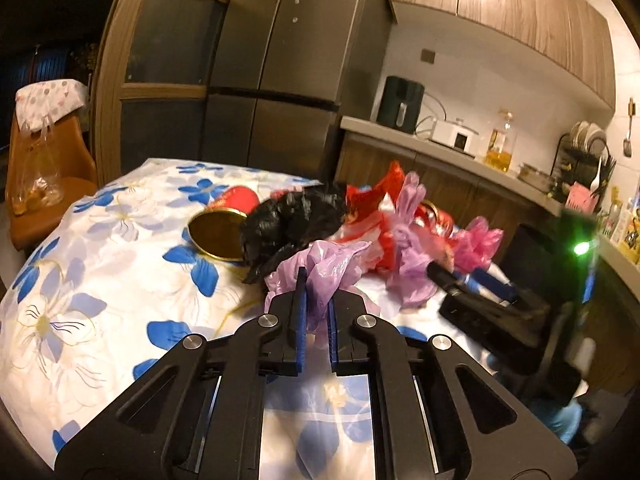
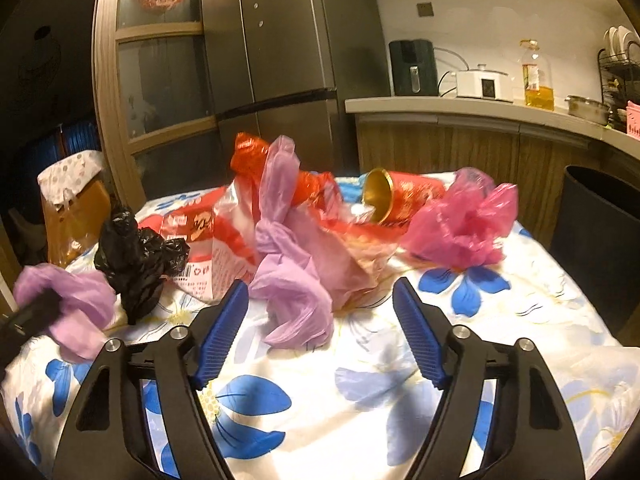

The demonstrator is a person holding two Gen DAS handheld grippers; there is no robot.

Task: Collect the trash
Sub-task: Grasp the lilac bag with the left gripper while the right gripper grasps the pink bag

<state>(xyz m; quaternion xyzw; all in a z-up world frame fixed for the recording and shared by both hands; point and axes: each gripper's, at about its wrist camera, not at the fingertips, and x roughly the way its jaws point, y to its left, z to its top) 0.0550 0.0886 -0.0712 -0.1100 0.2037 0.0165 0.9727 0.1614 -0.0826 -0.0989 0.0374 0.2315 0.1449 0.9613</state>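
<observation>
Two grippers: left gripper (image 1: pixel 316 300) jaws clamped on lilac bag (image 1: pixel 320 260); right gripper (image 2: pixel 320 336) jaws wide, empty, before second lilac bag (image 2: pixel 292 292).

A tall grey fridge (image 2: pixel 280 52) stands behind the tabletop (image 2: pixel 520 280) with its blue-flowered cloth. Along the kitchen counter (image 2: pixel 460 110) sit a dark air fryer (image 2: pixel 412 68), a white cooker (image 2: pixel 484 84) and an oil bottle (image 2: pixel 538 76).
</observation>
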